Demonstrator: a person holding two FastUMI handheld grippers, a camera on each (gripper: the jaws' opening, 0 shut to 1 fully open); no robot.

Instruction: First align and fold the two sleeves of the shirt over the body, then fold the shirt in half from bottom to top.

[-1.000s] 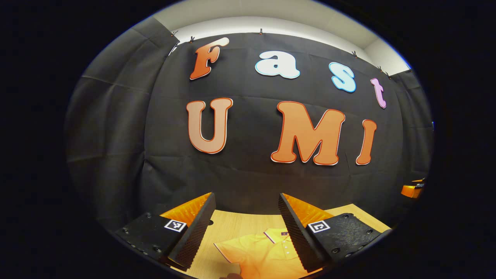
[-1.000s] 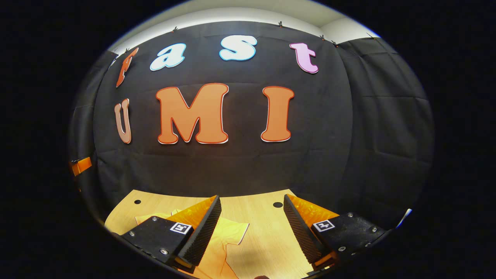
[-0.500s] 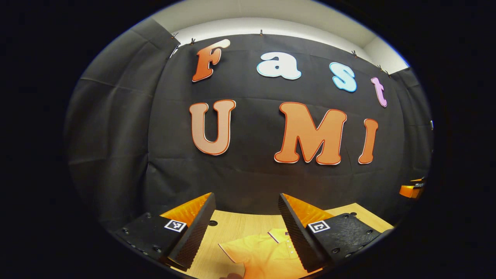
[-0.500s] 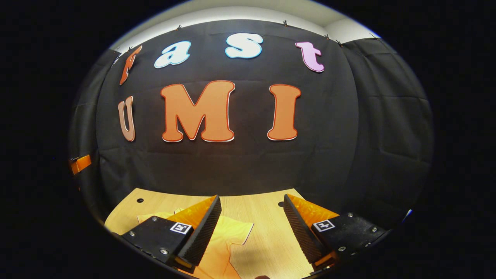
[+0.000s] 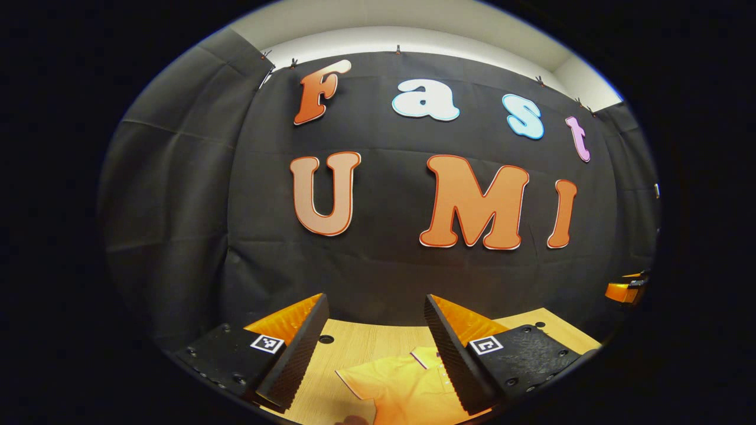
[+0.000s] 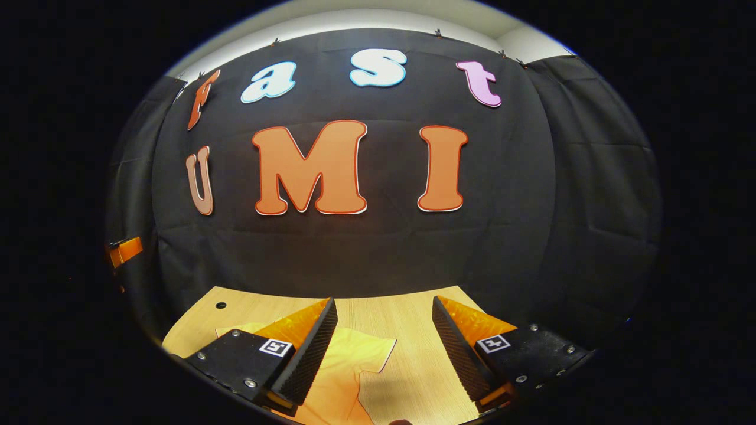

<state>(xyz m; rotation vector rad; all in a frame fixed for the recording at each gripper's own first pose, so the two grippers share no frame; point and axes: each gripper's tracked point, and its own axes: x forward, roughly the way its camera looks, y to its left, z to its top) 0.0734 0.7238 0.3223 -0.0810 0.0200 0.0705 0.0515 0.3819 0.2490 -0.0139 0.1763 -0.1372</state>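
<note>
Both tools are held up above the tabletop, each with its two fingers spread wide and nothing between them.

In the left gripper view, the left tool looks out over a light wooden tabletop. The orange shirt lies flat on it, below and just ahead of the tool, showing in the gap between the fingers and running under the right-hand finger. One short sleeve sticks out toward the left-hand finger, its edge piped in a darker line. The collar and a row of small buttons sit close beside the right-hand finger. A small round hole in the tabletop lies just ahead of the left-hand finger. Far off to the right, at the edge, a bit of the other tool shows.

In the right gripper view, the right tool hangs over the same tabletop. The shirt lies below it, mostly under the left-hand finger, with the other sleeve reaching out into the gap. Bare wood lies below the right-hand finger.
</note>
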